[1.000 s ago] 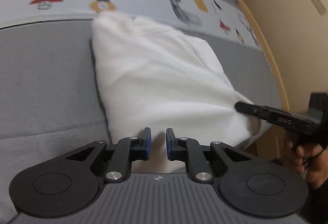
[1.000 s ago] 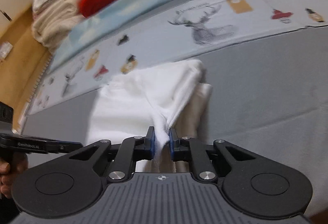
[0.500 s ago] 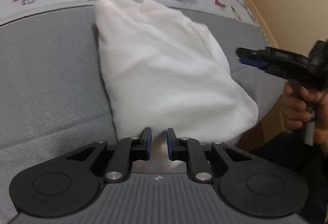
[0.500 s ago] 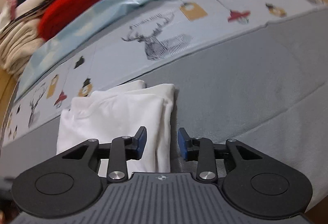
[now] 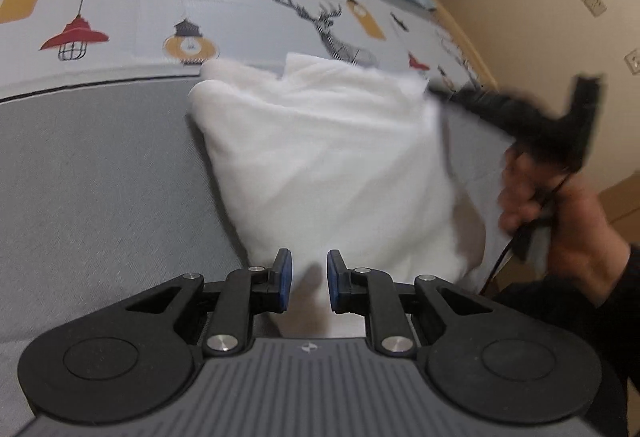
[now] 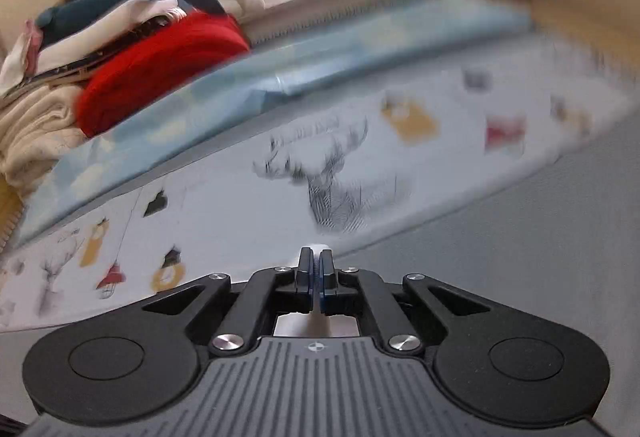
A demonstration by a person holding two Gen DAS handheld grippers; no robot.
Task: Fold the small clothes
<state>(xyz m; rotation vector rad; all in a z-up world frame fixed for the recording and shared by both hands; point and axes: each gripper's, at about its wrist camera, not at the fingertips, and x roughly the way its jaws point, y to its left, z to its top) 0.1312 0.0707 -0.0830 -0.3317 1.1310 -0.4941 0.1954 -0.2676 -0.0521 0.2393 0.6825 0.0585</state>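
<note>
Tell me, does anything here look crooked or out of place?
A little. The folded white garment lies askew on the grey sheet, its far edge uneven, one corner poking up. The right tongs are shut on a bit of white cloth at that far corner.

The left tool (image 5: 307, 287) points steeply downward, its two blue-padded fingers (image 5: 283, 279) parted by a narrow gap with neither pad pressing on anything. The right tool (image 6: 315, 279) has just been closing: its fingers stand almost together, and a thin sliver of white cloth (image 6: 318, 252) shows between the tips. In the left wrist view the right tool (image 5: 434, 91) appears as a blurred black bar reaching in from the right, gripped by the person's right hand (image 5: 560, 209), whose fingers curl round the handle above a dark sleeve (image 5: 600, 321).
</note>
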